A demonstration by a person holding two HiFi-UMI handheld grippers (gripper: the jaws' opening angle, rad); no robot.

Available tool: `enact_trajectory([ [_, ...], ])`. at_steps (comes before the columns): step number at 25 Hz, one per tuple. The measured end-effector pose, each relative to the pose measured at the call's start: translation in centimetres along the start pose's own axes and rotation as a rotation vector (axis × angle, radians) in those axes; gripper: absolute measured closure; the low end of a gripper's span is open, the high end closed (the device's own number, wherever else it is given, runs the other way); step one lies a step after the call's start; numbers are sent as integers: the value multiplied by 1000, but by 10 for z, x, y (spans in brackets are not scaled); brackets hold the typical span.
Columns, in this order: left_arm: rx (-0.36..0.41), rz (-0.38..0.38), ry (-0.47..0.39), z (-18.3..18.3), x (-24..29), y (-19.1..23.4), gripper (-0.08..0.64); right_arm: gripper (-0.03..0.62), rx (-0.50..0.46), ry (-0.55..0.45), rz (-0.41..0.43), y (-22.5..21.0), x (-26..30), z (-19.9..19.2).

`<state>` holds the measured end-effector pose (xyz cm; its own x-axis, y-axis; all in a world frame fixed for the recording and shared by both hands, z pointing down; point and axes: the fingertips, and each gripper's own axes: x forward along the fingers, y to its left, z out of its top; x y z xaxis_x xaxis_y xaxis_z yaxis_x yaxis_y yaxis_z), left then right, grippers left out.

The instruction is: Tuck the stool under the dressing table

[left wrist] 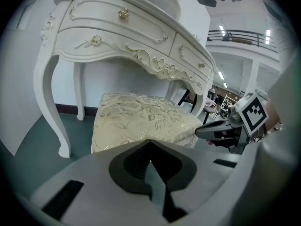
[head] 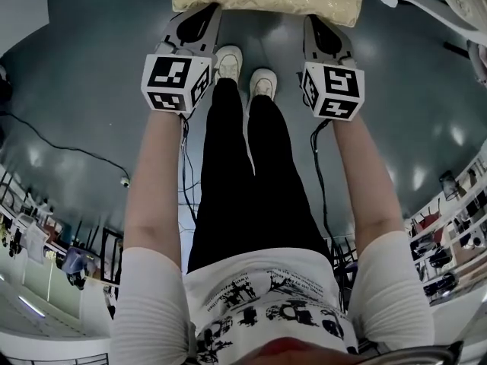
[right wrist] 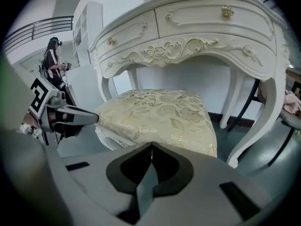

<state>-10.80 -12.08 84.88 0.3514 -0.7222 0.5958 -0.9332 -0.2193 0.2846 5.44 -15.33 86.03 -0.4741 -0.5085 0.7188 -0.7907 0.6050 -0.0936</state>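
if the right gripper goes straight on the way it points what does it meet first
The stool's gold cushion: the right gripper, jaws together, points at its near edge, seemingly almost touching. The dressing table stands beyond.

No words or numbers can be read anywhere; the shirt (head: 268, 299) has black print, but it is too blurry.

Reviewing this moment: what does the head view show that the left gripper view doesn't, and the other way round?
Only the head view: the person's legs and white shoes. Only the left gripper view: the dressing table, its gold knobs, and the jaws of the left gripper closed together. Both: the stool with its cream cushion, and the right gripper at the stool's near edge.
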Motion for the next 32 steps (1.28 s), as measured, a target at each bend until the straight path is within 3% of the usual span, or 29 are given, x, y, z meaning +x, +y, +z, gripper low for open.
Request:
enact_trajectory([
  [6, 37, -9, -20, 21, 20, 12, 540, 574, 27, -21, -27, -14, 19, 23],
  [14, 63, -32, 20, 38, 39, 19, 540, 574, 21, -48, -74, -30, 35, 42],
  [23, 107, 27, 81, 60, 62, 34, 540, 574, 23, -27, -86, -43, 54, 66],
  [28, 143, 62, 80, 80, 84, 48, 540, 574, -27, -17, -89, -53, 73, 84],
  [32, 169, 86, 93, 94, 94, 64, 540, 574, 2, -4, -111, -55, 86, 98],
])
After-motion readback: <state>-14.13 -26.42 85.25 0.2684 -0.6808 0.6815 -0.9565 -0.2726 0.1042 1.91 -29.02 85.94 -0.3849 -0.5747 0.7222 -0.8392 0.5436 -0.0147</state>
